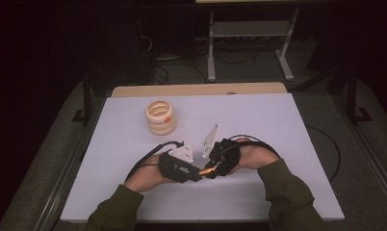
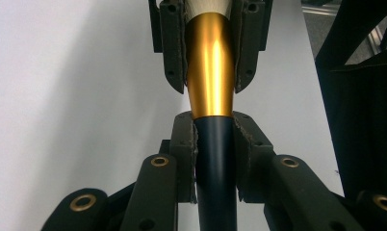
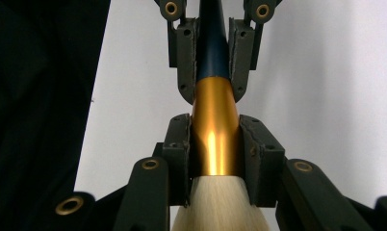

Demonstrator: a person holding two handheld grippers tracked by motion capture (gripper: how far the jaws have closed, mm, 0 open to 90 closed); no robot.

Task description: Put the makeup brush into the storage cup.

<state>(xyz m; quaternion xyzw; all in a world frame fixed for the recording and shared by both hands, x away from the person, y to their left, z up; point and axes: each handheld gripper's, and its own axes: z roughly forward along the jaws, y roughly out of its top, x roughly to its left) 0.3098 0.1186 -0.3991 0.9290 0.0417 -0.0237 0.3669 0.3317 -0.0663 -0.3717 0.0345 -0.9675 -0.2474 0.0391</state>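
Item: brush, mid-handover. I have left gripper clamped on handle, right gripper clamped on ferrule; next, one releases.

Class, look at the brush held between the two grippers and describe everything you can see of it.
The brush has a dark blue handle, a shiny gold metal-looking ferrule that widens toward the head, and pale cream bristles. It lies roughly level above the white table, spanning the two grippers. The left gripper is shut on the dark handle just below the ferrule; the right gripper is shut on the ferrule beside the bristles. Only the gripper pads touch it; it looks straight and undamaged.
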